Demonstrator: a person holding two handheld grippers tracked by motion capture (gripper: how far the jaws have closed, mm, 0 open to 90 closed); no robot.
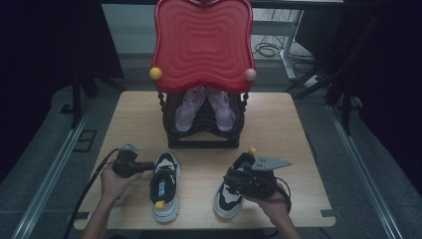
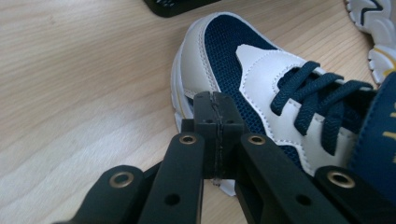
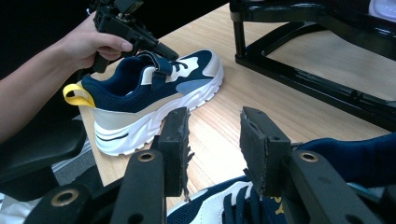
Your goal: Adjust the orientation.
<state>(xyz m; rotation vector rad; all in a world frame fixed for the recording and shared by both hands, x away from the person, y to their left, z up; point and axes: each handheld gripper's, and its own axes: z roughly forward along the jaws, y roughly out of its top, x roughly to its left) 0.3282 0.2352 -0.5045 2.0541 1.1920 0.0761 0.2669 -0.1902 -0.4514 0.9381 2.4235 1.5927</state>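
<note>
Two navy and white sneakers lie on the wooden table (image 1: 288, 129). The left sneaker (image 1: 165, 191) (image 2: 243, 70) (image 3: 154, 93) points away from me and has a yellow heel loop. My left gripper (image 1: 148, 167) (image 2: 217, 126) is shut with nothing between its pads, and its tip rests against the side of that shoe's toe. The right sneaker (image 1: 225, 198) (image 3: 224, 205) lies under my right gripper (image 1: 231, 178) (image 3: 212, 135). Its jaws stand apart just above the laces, with bare table showing in the gap.
A black shoe rack (image 1: 204, 143) (image 3: 308, 79) with a red wavy top (image 1: 203, 42) stands at the table's far middle. A pair of pink shoes (image 1: 204, 107) sits on its shelf. Bare wood lies between the two sneakers and to either side of the rack.
</note>
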